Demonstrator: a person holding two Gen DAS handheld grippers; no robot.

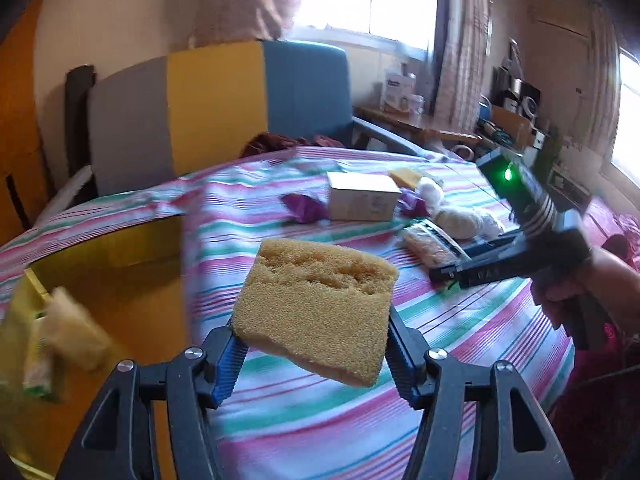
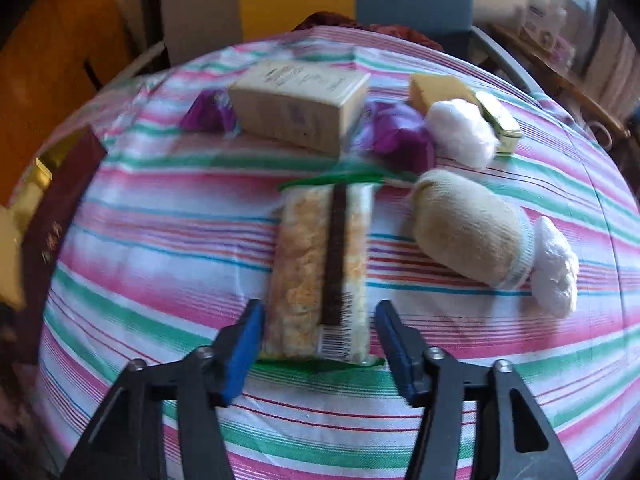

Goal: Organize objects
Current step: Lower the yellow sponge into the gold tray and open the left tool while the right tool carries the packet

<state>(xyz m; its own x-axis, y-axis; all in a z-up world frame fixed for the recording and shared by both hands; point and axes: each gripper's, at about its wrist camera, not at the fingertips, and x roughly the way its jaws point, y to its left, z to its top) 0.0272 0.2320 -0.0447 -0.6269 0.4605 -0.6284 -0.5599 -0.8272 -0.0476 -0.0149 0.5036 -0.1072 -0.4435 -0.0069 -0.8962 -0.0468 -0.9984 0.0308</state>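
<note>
My left gripper (image 1: 310, 340) is shut on a yellow sponge (image 1: 316, 304) and holds it above the striped cloth, just right of a gold-lined box (image 1: 132, 280) with a pale sponge and a packet inside. My right gripper (image 2: 318, 320) is open, its blue pads on either side of the near end of a clear snack packet (image 2: 320, 272) lying on the cloth; the pads do not touch it. In the left wrist view the right gripper (image 1: 452, 274) reaches down to that packet (image 1: 430, 244).
On the striped cloth (image 2: 160, 240) lie a cream carton (image 2: 300, 112), two purple wrappers (image 2: 208, 114), a cotton ball (image 2: 460, 132), a rolled sock (image 2: 468, 232), a white bag (image 2: 556, 276), a yellow sponge (image 2: 436, 90) and a gold tin (image 2: 500, 124). The box (image 2: 52, 208) sits left.
</note>
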